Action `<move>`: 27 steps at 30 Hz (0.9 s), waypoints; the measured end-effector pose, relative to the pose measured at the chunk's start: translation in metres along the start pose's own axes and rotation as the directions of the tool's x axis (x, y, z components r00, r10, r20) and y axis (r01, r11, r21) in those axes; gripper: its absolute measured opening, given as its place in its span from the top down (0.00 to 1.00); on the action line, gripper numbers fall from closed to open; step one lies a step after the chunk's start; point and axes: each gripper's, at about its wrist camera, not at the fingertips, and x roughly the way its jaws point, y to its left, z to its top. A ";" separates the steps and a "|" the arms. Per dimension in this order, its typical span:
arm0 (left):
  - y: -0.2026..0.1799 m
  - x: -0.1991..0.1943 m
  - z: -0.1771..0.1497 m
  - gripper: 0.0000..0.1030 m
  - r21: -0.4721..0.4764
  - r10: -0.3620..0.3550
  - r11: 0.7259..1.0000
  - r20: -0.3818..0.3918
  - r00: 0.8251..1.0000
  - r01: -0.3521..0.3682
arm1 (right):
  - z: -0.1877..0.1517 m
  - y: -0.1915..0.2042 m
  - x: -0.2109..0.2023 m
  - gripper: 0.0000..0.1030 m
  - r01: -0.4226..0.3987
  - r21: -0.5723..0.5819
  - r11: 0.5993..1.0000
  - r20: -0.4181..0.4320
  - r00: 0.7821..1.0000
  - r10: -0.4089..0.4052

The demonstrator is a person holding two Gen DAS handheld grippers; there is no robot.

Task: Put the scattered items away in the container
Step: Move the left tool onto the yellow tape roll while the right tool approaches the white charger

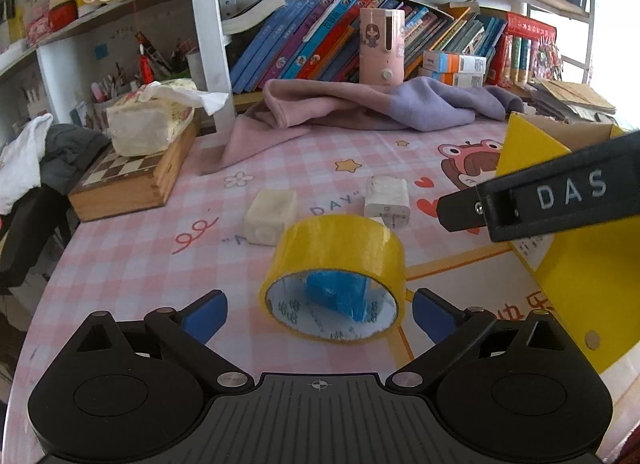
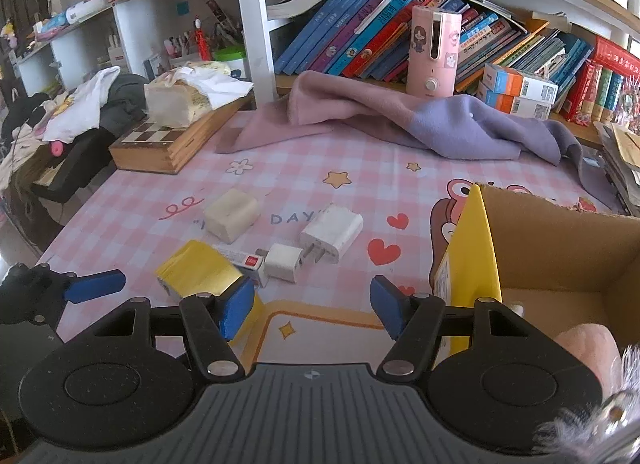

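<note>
Here, the left tongs point(image 1: 320, 314) gape wide around a yellow tape roll point(image 1: 334, 264) lying on the pink checked worktop point(image 1: 132, 264), pads clear of it. The right tongs point(image 2: 312, 304) stand half open and empty beside the cardboard box point(image 2: 560, 248). Beyond lie a small white adapter point(image 2: 283, 263), a white charger point(image 2: 332, 232) and a cream block point(image 2: 231, 215).

We see a lived-in home study corner: white shelves point(image 2: 256, 24) crammed with leaning children's books point(image 2: 360, 32), a pink checked cartoon tablecloth point(image 2: 280, 168), a wooden chessboard box point(image 2: 168, 144), and crumpled pink-and-lilac fleece clothing point(image 2: 400, 120).
</note>
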 end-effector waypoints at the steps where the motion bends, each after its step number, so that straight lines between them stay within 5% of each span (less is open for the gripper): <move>1: 0.000 0.003 0.000 0.03 0.002 0.000 1.000 0.001 1.000 0.000 | 0.002 -0.001 0.002 0.38 0.001 0.007 1.000 -0.003 1.000 -0.001; 27: -0.001 0.048 0.001 0.02 -0.009 -0.060 0.998 -0.042 0.997 0.060 | 0.037 -0.015 0.075 0.39 0.054 0.140 0.989 -0.118 0.992 -0.038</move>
